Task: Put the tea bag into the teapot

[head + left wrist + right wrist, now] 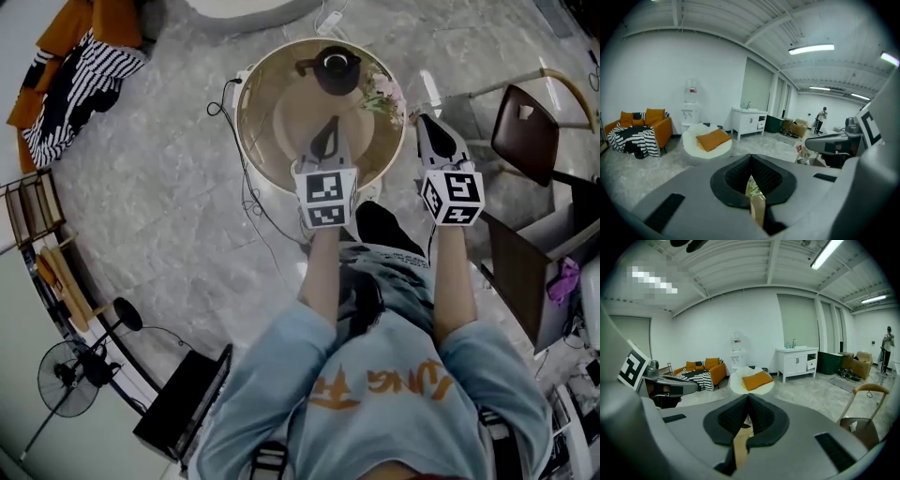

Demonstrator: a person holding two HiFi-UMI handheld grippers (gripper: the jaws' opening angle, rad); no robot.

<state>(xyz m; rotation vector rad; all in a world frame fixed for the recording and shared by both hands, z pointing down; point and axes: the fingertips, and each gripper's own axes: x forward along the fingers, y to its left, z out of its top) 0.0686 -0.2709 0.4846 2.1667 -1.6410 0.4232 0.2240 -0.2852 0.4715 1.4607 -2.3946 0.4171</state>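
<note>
A black teapot stands at the far side of the round tan table. My left gripper hovers over the table's near half, short of the teapot, jaws together at the tips. In the left gripper view, the left gripper has its pads meeting, and a green-and-tan sliver shows in the slit below them; I cannot tell what it is. My right gripper hangs just off the table's right edge, level with the left one. The right gripper is shut with nothing held. No tea bag is recognisable in any view.
Pink flowers sit on the table right of the teapot. A cable trails along the floor at the table's left. A brown chair and an open box stand to the right. A white beanbag and a sofa lie ahead.
</note>
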